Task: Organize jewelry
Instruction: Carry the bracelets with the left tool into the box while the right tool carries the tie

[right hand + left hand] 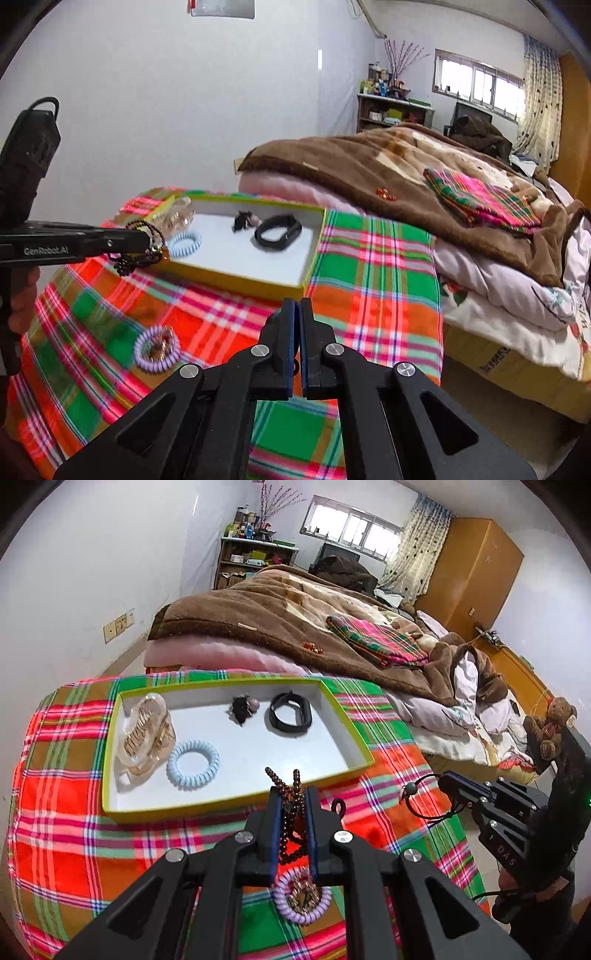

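My left gripper (291, 794) is shut on a dark red bead bracelet (290, 823) and holds it just in front of the yellow-rimmed white tray (236, 801); the right wrist view shows it too (147, 236), with the beads (138, 254) dangling. The tray holds a clear gold hair claw (146, 734), a pale blue coil hair tie (192, 764), a black hair tie with a charm (242, 709) and a black band (290, 714). My right gripper (298, 302) is shut on a thin black cord with a bead (410, 790). A purple coil tie (303, 899) around a gold piece lies on the cloth.
The tray sits on a red, green and orange plaid cloth (74, 849) over a stand. A bed with a brown blanket (266, 613) lies behind. A folded plaid cloth (376, 638) lies on the blanket. A teddy bear (550, 723) sits at the right.
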A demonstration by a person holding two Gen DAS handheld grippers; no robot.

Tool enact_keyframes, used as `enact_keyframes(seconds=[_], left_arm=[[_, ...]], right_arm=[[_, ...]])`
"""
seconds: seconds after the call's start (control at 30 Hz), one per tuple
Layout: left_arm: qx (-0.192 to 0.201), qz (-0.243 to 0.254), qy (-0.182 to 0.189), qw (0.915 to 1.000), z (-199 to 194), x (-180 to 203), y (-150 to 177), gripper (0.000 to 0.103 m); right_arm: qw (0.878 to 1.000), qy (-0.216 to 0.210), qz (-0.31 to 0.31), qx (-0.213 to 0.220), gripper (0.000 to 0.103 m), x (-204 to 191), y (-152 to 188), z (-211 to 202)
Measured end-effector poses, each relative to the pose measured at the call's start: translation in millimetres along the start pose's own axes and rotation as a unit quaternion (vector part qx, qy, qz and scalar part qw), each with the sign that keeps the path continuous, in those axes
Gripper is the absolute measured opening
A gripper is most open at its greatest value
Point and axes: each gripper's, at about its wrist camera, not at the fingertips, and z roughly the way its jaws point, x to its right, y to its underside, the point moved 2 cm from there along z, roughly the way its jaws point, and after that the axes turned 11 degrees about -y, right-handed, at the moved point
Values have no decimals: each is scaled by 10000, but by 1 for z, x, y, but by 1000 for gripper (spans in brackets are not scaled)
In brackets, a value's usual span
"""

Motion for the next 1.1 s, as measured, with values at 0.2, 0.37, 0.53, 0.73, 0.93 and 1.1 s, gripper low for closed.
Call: enact_keyframes(seconds=[0.2,0.37,0.53,0.73,0.93,1.1], left_arm=[[84,-49,-56,9999,6,-12,-19,12],[84,-70,-94,9999,20,-21,-35,12],[0,-155,-129,9998,39,-31,-46,12],[-143,-270,-171,9994,63,-43,-56,12],[-306,-311,-239,9988,86,-50,-61,12],[-363,-327,-329,9983,99,-54,-65,12]], right_arm=[[9999,-78,-25,66,2,-5,-20,13],[9996,-256,47,82,2,-7,-37,35],[9993,-364,115,13,2,-9,-50,60],[9984,-520,165,-136,2,-12,-59,88],[9965,-738,178,-336,2,-18,-64,115],[9939,-975,275,-444,2,-22,-66,132]])
